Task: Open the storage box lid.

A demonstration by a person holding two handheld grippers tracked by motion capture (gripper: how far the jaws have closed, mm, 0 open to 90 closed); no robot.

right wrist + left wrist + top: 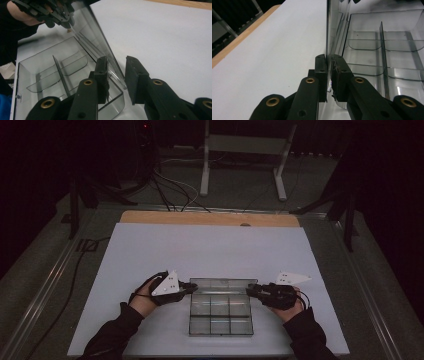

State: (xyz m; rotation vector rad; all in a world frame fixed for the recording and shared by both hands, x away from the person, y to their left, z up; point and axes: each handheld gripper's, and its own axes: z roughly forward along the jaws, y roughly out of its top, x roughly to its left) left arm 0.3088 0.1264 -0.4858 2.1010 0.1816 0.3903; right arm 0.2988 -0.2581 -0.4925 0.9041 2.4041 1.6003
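A clear plastic compartment box [220,314] lies near the front of the white table, its hinged lid [222,284] raised on edge along the far side. My left gripper [192,286] is at the lid's left end. In the left gripper view its jaws [329,65] are shut on the lid's thin edge [332,25], beside the box's empty compartments [387,50]. My right gripper [250,290] is at the lid's right end. In the right gripper view its jaws [117,67] straddle the lid [92,32] with a gap showing at the right pad. The left gripper [67,23] shows at the lid's far end.
The white table sheet [150,255] spreads wide around the box, with a wooden edge [200,218] at the back. Beyond it, a metal stand [240,165] and cables [170,190] lie on the dark floor. Both of the person's black sleeves enter from the bottom.
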